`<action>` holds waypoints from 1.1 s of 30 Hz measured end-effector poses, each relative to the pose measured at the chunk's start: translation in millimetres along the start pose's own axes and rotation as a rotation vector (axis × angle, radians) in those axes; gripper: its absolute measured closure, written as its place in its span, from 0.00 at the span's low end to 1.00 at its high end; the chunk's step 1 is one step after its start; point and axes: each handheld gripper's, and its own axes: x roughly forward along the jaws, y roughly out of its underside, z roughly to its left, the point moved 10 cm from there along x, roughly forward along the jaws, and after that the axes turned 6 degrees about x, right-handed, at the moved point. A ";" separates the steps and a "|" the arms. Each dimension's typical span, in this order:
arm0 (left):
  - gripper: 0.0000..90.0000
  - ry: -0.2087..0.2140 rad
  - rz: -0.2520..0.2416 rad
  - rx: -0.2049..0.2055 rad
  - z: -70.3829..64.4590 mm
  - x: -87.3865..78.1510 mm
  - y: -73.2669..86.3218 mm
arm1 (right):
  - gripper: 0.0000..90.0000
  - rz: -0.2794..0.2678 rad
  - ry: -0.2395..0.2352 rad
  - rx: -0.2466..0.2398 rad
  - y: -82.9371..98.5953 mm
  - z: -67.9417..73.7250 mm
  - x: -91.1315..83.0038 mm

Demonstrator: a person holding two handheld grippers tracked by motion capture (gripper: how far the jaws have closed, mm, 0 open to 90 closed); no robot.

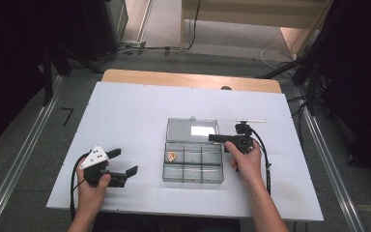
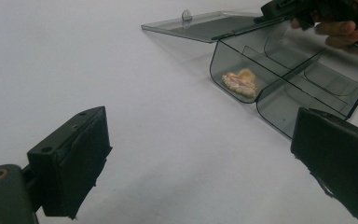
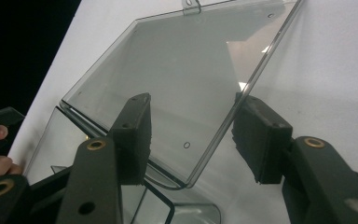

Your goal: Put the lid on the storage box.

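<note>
A clear plastic compartment box (image 1: pixel 193 180) lies mid-table with its lid (image 1: pixel 178 129) swung open flat behind it. A small orange-pink piece (image 1: pixel 173 156) rests in the box's far-left compartment (image 2: pixel 240 82). My right gripper (image 1: pixel 217 138) hovers at the lid's right edge, open, one jaw over the lid (image 3: pixel 191 74) and the other just past its edge (image 3: pixel 193 135). Left of the box, my left gripper (image 1: pixel 124 162) sits low over the white table, open and holding nothing (image 2: pixel 205 158); its view looks toward the box wall (image 2: pixel 279 109).
The white tabletop (image 1: pixel 125 111) has free room left of and behind the box. A thin white strip (image 1: pixel 251 120) lies just beyond the right gripper. A wooden edge (image 1: pixel 188 79) borders the far side. Cables and metal rails run on the floor around.
</note>
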 end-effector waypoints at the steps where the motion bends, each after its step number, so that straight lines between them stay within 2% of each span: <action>1: 0.05 -0.001 0.003 -0.004 -0.8 1.6 -1.3 | 0.51 0.002 -0.010 0.003 -0.1 0.1 0.2; 3: 0.06 0.005 0.000 -0.017 -2.0 4.9 -4.7 | 0.52 0.006 -0.022 0.012 -0.3 -0.5 1.0; 8: 0.10 0.000 -0.005 -0.077 -0.1 14.4 -13.8 | 0.53 -0.002 -0.041 0.044 -2.2 -1.1 4.8; 10: 0.10 0.005 0.001 -0.097 0.6 20.4 -17.0 | 0.53 -0.004 -0.044 0.041 -2.7 -1.6 5.4; 12: 0.11 0.002 0.018 -0.101 1.4 26.9 -20.0 | 0.53 -0.007 -0.045 0.040 -2.8 -1.7 5.5; 17: 0.11 0.025 0.015 -0.127 3.9 43.3 -35.6 | 0.54 -0.009 -0.050 0.038 -2.6 -2.1 5.4; 23: 0.13 0.027 0.009 -0.156 9.2 60.9 -55.2 | 0.55 -0.010 -0.060 0.050 -3.1 -2.5 6.2; 33: 0.14 0.068 0.031 -0.186 14.4 87.2 -72.4 | 0.58 -0.027 -0.093 0.081 -1.2 -2.9 6.3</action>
